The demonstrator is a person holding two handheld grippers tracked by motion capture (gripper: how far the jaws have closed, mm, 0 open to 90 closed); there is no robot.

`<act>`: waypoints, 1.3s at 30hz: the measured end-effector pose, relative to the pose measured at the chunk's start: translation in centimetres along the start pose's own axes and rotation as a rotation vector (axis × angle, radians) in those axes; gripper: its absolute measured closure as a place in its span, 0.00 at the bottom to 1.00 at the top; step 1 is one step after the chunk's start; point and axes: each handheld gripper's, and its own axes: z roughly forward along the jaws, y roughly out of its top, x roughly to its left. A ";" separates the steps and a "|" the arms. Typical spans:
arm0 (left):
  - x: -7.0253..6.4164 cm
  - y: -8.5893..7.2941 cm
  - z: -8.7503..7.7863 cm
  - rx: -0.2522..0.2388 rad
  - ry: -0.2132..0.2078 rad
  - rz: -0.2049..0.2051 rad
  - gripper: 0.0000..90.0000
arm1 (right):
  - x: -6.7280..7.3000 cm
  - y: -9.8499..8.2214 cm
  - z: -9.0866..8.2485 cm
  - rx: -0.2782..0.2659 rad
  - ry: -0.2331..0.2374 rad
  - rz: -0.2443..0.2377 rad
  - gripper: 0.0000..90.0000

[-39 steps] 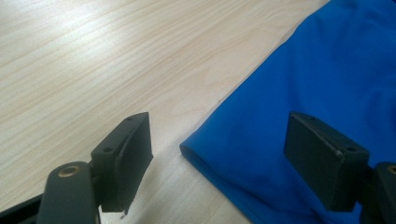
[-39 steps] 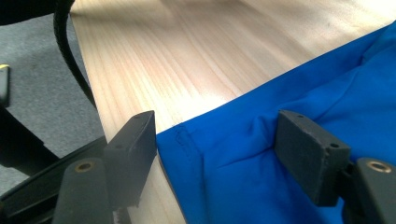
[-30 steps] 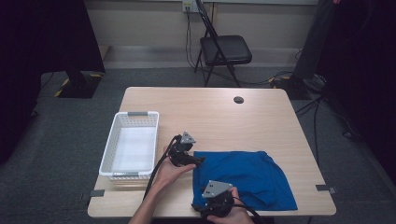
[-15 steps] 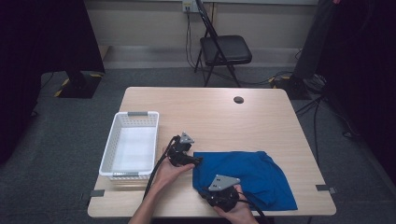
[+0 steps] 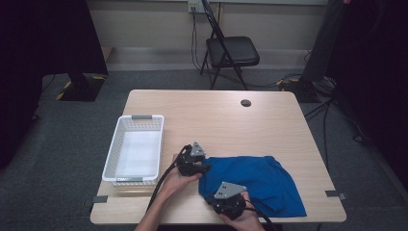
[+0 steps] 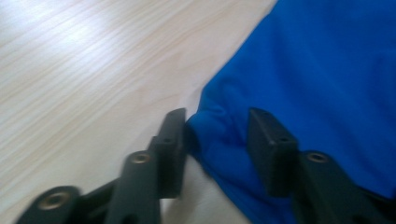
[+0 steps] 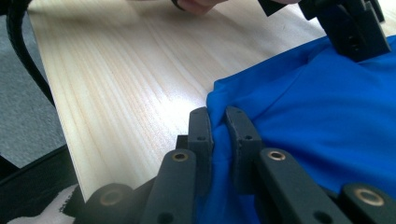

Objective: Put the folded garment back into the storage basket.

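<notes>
Basket (image 5: pixel 136 149): white, nothing in it, sitting at the 9 o'clock side of the surface (image 5: pixel 216 115), apart from the action.

Left gripper (image 5: pixel 201 168): parked at the cloth's left corner, about 6 o'clock on the surface. Its jaws have just been closing, and in the left gripper view a bunched fold of blue sits between them (image 6: pixel 215 135). One pad looks to be touching the fabric, while the other shows a thin dark gap, so I'd call them narrowed around the corner rather than biting it yet.

Blue cloth (image 5: pixel 260 180): spread, rumpled, over the near right quarter of the surface, from 6 toward 4 o'clock, near edge close to the surface's front.

Right gripper (image 5: pixel 230 204): down at the cloth's near-left edge, at 7 o'clock from the cloth's middle. Since a second ago it has slid in onto the hem. Its jaws have just been closing and now stand clamped on a pinched ridge of fabric, clear in the right gripper view (image 7: pixel 218 128).

What it means: one edge is secured and the second corner is half caught. My read is that both hands are setting up to lift or fold the cloth, and the left must finish its pinch first, or that corner will slip free.
</notes>
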 end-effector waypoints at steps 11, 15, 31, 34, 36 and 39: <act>-0.2 0.0 0.0 -0.002 -0.056 -0.040 0.93 | -0.5 0.0 -0.1 -0.002 0.030 0.038 0.93; -0.1 0.0 -0.1 0.002 -0.058 -0.051 0.95 | -0.8 -0.1 -0.1 -0.005 0.049 0.063 0.94; 0.6 0.4 -1.4 -0.064 -0.059 -0.111 0.95 | -1.4 0.5 -1.2 -0.033 0.069 0.085 0.94; 0.7 0.5 -1.6 -0.077 -0.063 -0.118 0.95 | -1.5 0.6 -1.4 -0.047 0.071 0.087 0.94; 0.7 0.6 -1.8 -0.087 -0.064 -0.119 0.95 | -1.6 0.7 -1.6 -0.053 0.073 0.089 0.94; 0.7 0.9 -2.1 -0.104 -0.069 -0.126 0.95 | -1.6 0.9 -1.8 -0.064 0.074 0.092 0.94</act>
